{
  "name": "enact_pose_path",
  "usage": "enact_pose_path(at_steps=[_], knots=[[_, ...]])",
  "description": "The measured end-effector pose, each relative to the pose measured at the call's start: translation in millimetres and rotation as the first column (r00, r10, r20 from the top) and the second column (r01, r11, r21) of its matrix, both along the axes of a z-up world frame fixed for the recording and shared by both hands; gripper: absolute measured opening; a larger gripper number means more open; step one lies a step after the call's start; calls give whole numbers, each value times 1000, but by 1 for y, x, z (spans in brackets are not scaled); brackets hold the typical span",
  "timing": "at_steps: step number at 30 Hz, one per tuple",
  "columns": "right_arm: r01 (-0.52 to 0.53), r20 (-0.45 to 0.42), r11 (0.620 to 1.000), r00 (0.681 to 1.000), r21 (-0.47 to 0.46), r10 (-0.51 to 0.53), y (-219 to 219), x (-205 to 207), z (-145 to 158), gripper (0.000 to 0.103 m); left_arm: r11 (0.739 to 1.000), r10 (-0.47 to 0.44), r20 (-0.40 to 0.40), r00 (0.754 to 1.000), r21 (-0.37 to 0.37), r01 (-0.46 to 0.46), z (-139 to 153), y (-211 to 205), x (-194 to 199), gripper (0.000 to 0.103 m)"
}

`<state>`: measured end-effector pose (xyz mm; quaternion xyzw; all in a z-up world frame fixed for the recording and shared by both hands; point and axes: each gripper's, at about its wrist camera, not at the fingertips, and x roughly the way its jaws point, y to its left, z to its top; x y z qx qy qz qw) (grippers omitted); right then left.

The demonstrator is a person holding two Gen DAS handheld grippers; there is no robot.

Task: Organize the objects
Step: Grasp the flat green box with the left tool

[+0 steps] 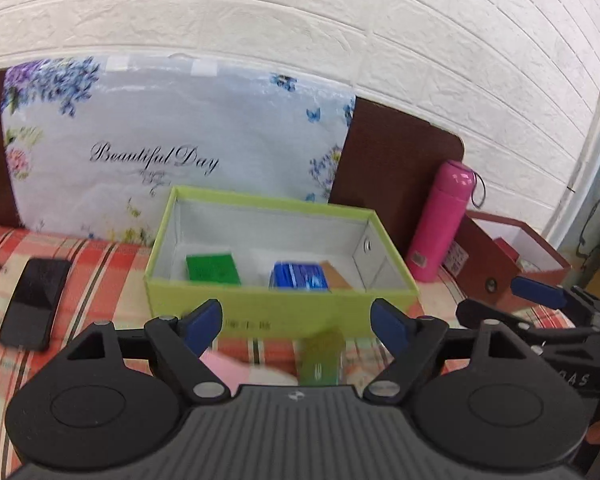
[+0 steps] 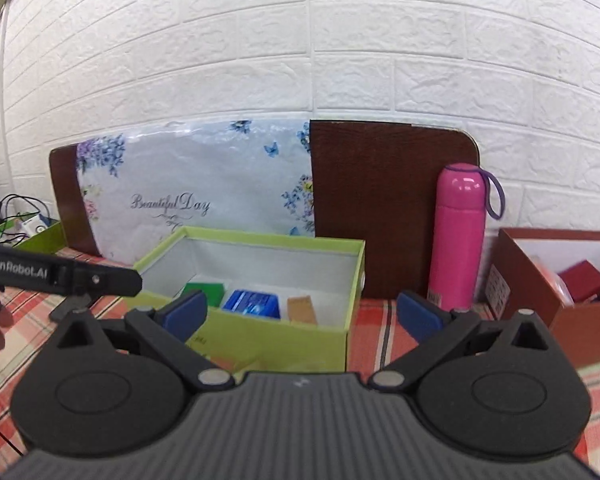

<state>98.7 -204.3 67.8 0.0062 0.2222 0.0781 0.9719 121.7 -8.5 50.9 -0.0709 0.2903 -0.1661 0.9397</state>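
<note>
Both grippers, left [image 1: 296, 322] and right [image 2: 302, 312], have fingers spread and empty; approach the blurred item [image 1: 320, 360] before the box [image 1: 280, 312] squarely.

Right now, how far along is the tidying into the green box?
Done: a green packet, a blue packet and a tan packet lie inside the green box. In hand: nothing; the left gripper and right gripper both have open, empty jaws. Left: the black phone and pink bottle are outside the box.
</note>
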Motion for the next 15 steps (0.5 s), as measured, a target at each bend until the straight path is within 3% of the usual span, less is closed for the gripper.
enact_pose_path(at_steps=[8, 11, 15], knots=[[-38, 26, 998, 999, 55, 37, 1, -70, -1, 103, 1000, -8, -34, 999, 10, 8, -28, 1, -66, 85], [-26, 25, 999, 999, 41, 25, 2, -85, -6, 103, 999, -35, -67, 997, -4, 35, -37, 0, -83, 85], [12, 7, 1000, 1000, -3, -12, -2, -104, -24, 103, 999, -37, -77, 996, 36, 40, -49, -6, -102, 85]])
